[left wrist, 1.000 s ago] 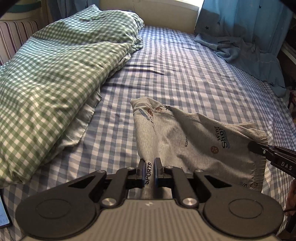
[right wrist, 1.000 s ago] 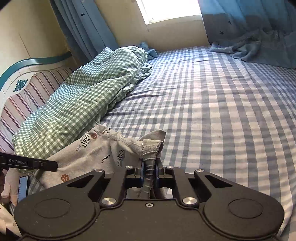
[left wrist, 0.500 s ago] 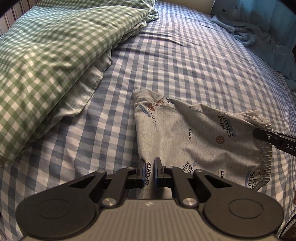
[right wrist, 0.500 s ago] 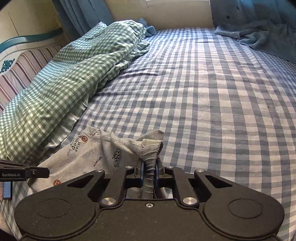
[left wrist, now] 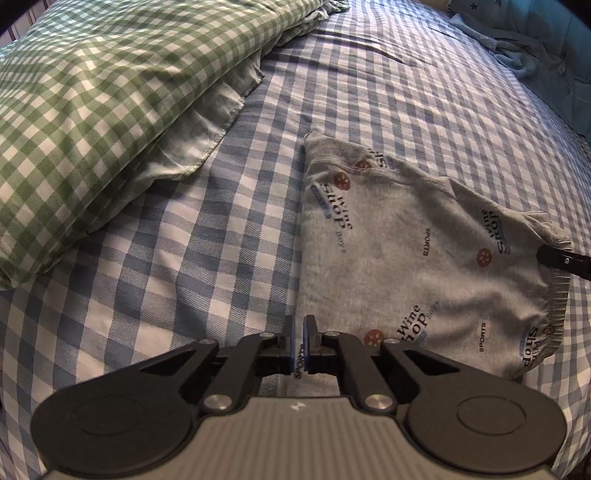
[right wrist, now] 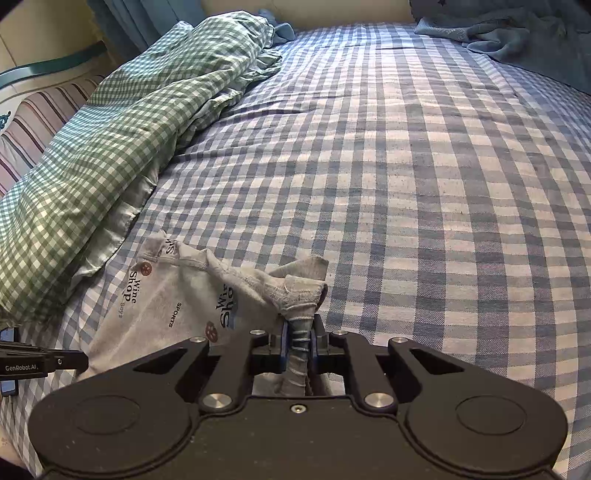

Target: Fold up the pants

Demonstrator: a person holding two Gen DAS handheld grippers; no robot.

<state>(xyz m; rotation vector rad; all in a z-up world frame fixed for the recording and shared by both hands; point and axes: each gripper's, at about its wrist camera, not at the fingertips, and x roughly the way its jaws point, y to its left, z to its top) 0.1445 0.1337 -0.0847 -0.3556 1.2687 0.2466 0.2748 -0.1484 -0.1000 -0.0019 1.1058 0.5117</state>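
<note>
Grey printed pants (left wrist: 406, 251) lie folded and nearly flat on the blue checked bed sheet (left wrist: 369, 92). My left gripper (left wrist: 303, 325) points steeply down at their near left corner; its jaws are closing, with a thin edge of the fabric pinched between the pads. My right gripper (right wrist: 298, 325) is shut on a bunched, ribbed corner of the pants (right wrist: 177, 306), held just above the sheet. Each gripper shows in the other's view: the right gripper's finger (left wrist: 561, 258) at the pants' right corner, the left gripper's finger (right wrist: 55, 360) at their left edge.
A green gingham duvet (left wrist: 92, 92) is heaped along the left of the bed, close to the pants. Blue cloth (right wrist: 498, 33) lies crumpled at the far right. A striped headboard (right wrist: 29, 122) stands at the left. The sheet (right wrist: 424, 184) stretches wide beyond the pants.
Both grippers have sunk toward the bed with the pants in them. The pants hung sloping before and now lie spread almost flat on the sheet.
</note>
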